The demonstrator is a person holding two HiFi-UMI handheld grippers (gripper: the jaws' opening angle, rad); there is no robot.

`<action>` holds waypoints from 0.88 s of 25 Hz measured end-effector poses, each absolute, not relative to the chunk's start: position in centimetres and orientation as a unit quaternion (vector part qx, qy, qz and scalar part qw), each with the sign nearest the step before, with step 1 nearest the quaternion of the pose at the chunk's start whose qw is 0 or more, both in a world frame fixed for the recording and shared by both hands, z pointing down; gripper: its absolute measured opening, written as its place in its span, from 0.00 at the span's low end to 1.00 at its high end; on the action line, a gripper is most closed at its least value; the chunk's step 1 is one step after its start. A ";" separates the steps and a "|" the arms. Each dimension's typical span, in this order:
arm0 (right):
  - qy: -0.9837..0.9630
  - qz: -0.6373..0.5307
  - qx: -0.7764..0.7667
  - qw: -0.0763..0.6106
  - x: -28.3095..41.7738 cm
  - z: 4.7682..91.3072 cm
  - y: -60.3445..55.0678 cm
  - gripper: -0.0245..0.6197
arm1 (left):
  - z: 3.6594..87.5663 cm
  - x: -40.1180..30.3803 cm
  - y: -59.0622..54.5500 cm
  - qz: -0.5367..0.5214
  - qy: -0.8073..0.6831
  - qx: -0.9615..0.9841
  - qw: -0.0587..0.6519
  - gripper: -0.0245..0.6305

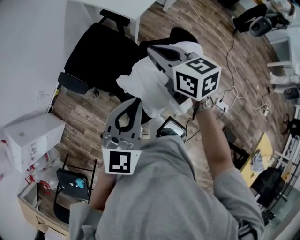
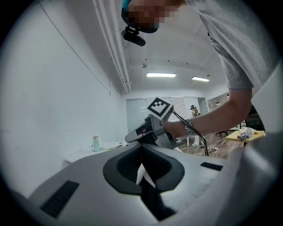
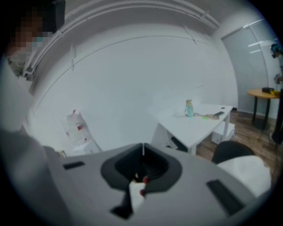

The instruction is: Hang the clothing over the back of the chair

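The left gripper [image 2: 142, 153] has its jaws pressed together on a thin fold of the white garment [image 1: 146, 89]. A sliver of white cloth shows in the slot between them. The right gripper [image 3: 142, 153] is likewise clamped on the garment, with a tab of white cloth with small red marks sticking out between its jaws. In the head view the right gripper is held higher and further out than the left. The garment hangs bunched between the two, off the floor and resting on nothing.

Just past the garment, the rounded top of a black chair back [image 1: 183, 34] peeks out. The right gripper view shows this same dark back low at the right, with white cloth close against it. Whether the cloth touches it I cannot tell. A second black office chair [image 1: 101, 50] stands on the wood floor [image 1: 89, 115] by the corner of the white desk [image 1: 125, 8], well apart from the garment.

This looks like the carry-and-lift step: the garment is gripped at two places but not yet draped. The next move probably calls for spreading the two grippers apart to open the cloth. It then has to be raised clear of the chair back's top edge and lowered so that part falls on each side before either grip lets go. Bunched as it is, it could slide off to one side.
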State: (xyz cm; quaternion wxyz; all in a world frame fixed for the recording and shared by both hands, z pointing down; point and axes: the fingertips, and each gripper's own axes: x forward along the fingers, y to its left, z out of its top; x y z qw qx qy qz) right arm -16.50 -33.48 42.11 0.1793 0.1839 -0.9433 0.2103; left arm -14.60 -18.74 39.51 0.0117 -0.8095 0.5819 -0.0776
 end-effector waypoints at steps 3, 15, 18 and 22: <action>-0.941 0.211 0.202 0.171 -15.2 41.7 -32.9 0.09 | 39.4 -14.1 -18.3 -0.076 0.569 -0.819 0.009 0.09; -0.935 0.210 0.260 0.122 -10.8 40.0 -29.6 0.09 | 39.0 -12.1 -16.1 -0.085 0.533 -0.841 0.022 0.09; -0.935 0.205 0.265 0.112 -10.0 39.4 -28.4 0.09 | 38.4 -11.8 -15.7 -0.081 0.528 -0.845 0.031 0.09; -0.936 0.196 0.275 0.103 -9.0 38.6 -26.8 0.09 | 37.7 -11.5 -15.2 -0.084 0.519 -0.849 0.047 0.09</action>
